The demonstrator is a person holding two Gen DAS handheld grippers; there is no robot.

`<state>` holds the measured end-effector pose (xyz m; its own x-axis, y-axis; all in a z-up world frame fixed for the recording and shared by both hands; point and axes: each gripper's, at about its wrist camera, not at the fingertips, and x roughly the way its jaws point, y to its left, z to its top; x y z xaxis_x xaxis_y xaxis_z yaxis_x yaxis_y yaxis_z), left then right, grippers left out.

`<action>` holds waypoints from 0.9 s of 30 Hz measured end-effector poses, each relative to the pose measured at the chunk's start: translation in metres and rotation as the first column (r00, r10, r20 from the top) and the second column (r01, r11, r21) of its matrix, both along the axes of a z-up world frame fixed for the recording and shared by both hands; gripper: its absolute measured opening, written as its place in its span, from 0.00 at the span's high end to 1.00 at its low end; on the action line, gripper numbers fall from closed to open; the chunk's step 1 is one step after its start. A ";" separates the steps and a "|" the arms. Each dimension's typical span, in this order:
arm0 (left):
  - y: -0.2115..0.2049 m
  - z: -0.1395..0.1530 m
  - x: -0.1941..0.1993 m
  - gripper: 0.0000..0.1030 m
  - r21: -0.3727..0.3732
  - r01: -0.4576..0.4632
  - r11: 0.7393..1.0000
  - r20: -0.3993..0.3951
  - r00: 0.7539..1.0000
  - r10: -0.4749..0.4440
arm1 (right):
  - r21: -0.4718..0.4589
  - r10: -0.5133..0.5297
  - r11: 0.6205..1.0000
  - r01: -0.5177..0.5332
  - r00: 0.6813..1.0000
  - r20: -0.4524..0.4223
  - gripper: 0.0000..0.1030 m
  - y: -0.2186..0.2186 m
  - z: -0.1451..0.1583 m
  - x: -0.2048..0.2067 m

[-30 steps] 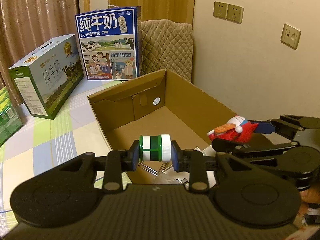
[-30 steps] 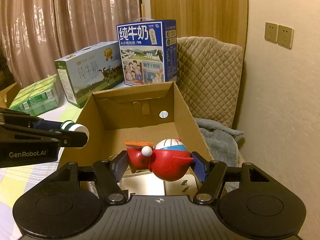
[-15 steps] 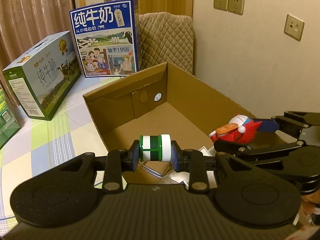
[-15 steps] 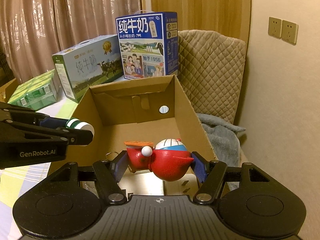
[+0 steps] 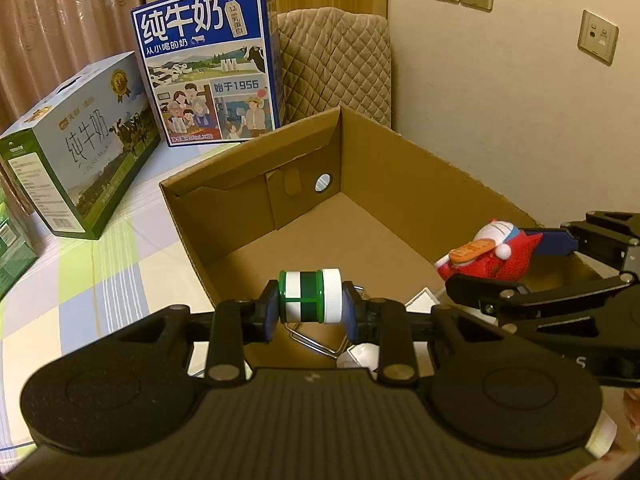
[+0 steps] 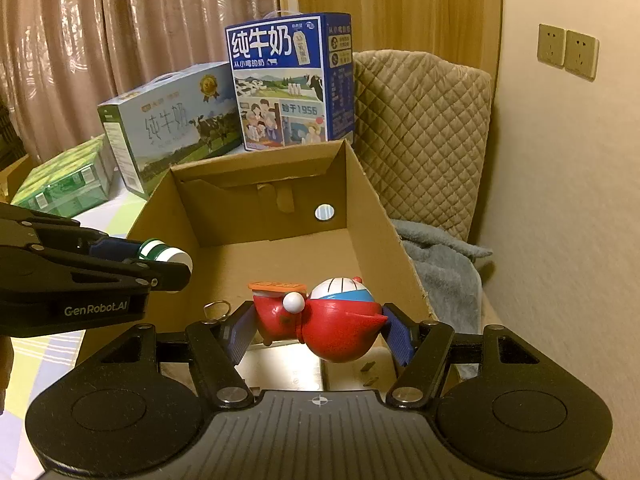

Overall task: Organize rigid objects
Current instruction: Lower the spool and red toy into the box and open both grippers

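Currently left tool (image 5: 310, 307) pinches green-white bottle (image 5: 310, 296), right tool (image 6: 319, 328) pinches red toy (image 6: 324, 326), both over cardboard box (image 5: 420, 168). Lower each toward 12 o'clock floor space, release separately, avoiding the clips.

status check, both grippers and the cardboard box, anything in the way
Left gripper shut on green-and-white bottle. Right gripper shut on red toy figure. Both over open cardboard box. Far end of its floor bare, nothing blocking.
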<state>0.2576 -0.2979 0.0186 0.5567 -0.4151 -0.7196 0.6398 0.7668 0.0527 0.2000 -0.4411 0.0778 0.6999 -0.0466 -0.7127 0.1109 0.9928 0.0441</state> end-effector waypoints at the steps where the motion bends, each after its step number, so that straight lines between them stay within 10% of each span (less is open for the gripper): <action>1: 0.000 -0.001 0.001 0.74 0.000 0.000 1.000 0.000 1.000 0.000 | 0.001 0.000 1.000 0.000 1.000 -0.001 0.38 -0.001 0.000 0.000; 27: 0.018 0.010 0.012 0.65 -0.018 -0.055 0.998 0.056 0.997 0.056 | 0.026 -0.017 1.000 0.018 1.000 -0.014 0.38 -0.006 -0.004 0.009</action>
